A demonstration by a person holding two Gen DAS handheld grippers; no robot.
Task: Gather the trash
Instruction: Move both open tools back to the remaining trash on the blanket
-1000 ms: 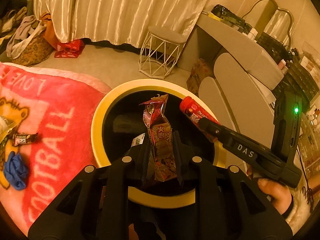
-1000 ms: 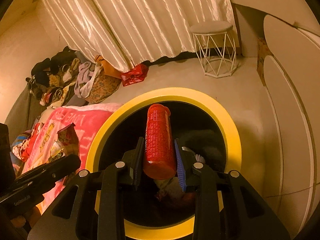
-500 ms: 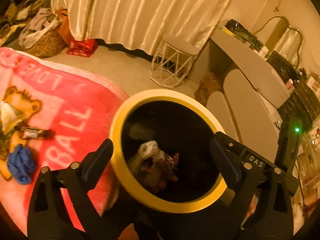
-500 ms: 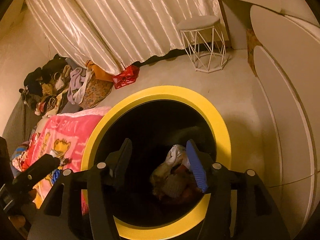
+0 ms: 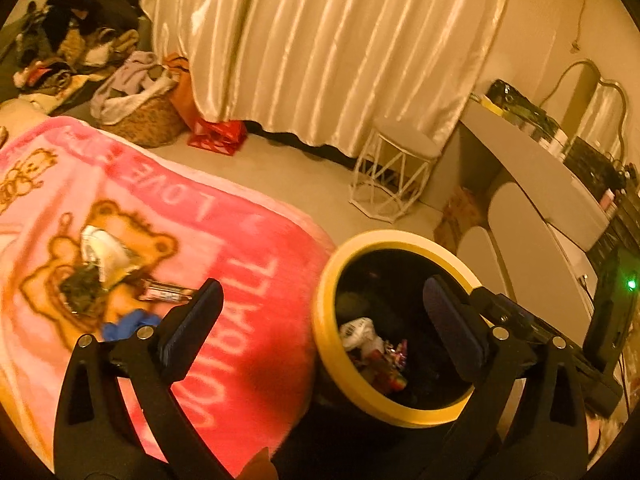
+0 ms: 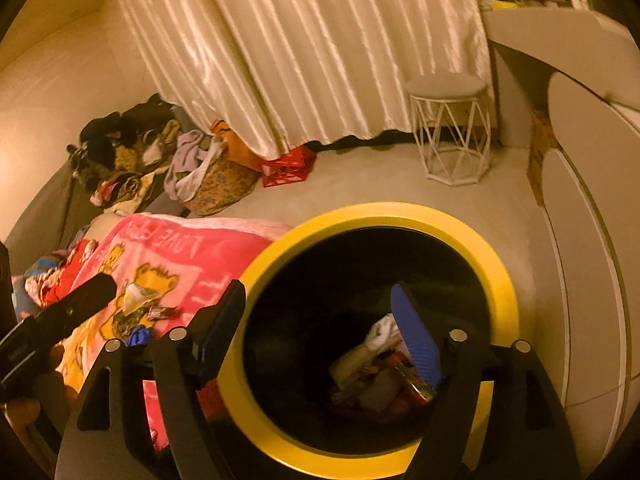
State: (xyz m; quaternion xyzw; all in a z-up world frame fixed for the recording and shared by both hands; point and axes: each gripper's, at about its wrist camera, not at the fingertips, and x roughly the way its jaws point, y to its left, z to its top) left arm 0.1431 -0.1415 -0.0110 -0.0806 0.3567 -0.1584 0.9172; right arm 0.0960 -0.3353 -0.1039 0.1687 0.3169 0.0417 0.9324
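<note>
Holding nothing now, my left tool (image 5: 320, 312) is spread as wide as it goes, one finger over the pink blanket (image 5: 248, 280) and the other over the mouth of the yellow-rimmed bin (image 5: 320, 320). My right tool (image 6: 320, 320) is empty too, its jaws still opening above the bin (image 6: 504, 300), blue pad hanging over the heap inside. A second ago the left tool pinched a snack wrapper and the right a red tube; both have dropped in, and the trash pile (image 6: 380, 364) at the bottom shows wrappers, something white and something red. The left view has swung off the bin toward the bed. More litter waits on the blanket: a crumpled white piece (image 5: 104, 252), a dark wrapper (image 5: 80, 288), a candy bar wrapper (image 5: 164, 292) and a blue scrap (image 5: 124, 324), close together near the bear print. The blanket's edge runs just beside the bin's rim; beyond the bin the floor (image 6: 360, 184) lies open up to the wire stool (image 6: 452, 136) and curtain (image 6: 320, 40).
</note>
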